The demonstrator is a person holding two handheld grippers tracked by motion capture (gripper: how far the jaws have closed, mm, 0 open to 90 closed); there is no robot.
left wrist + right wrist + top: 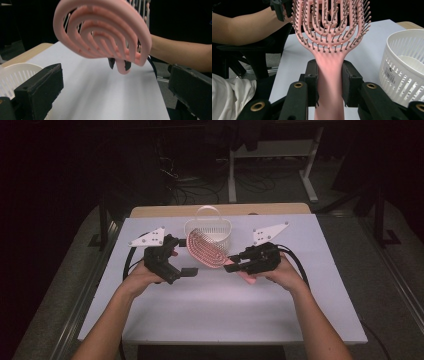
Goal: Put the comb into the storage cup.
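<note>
A pink vented hairbrush (205, 251) hangs tilted above the white table (215, 305), just in front of a white slatted basket (207, 230). My right gripper (231, 264) is shut on the brush's handle (329, 75). The bristled head (332, 22) rises beyond its jaws. My left gripper (183, 257) stands open just left of the brush head, its jaws wide apart and holding nothing. In the left gripper view (116, 77) the brush's smooth back (105, 32) looms close, beyond and above the two pads.
The basket (404, 67) has a loop handle and sits at the table's far middle, close to the brush head. Both forearms come in from the near edge. A wooden strip (220, 210) borders the far side. Dark floor, table legs and cables lie beyond.
</note>
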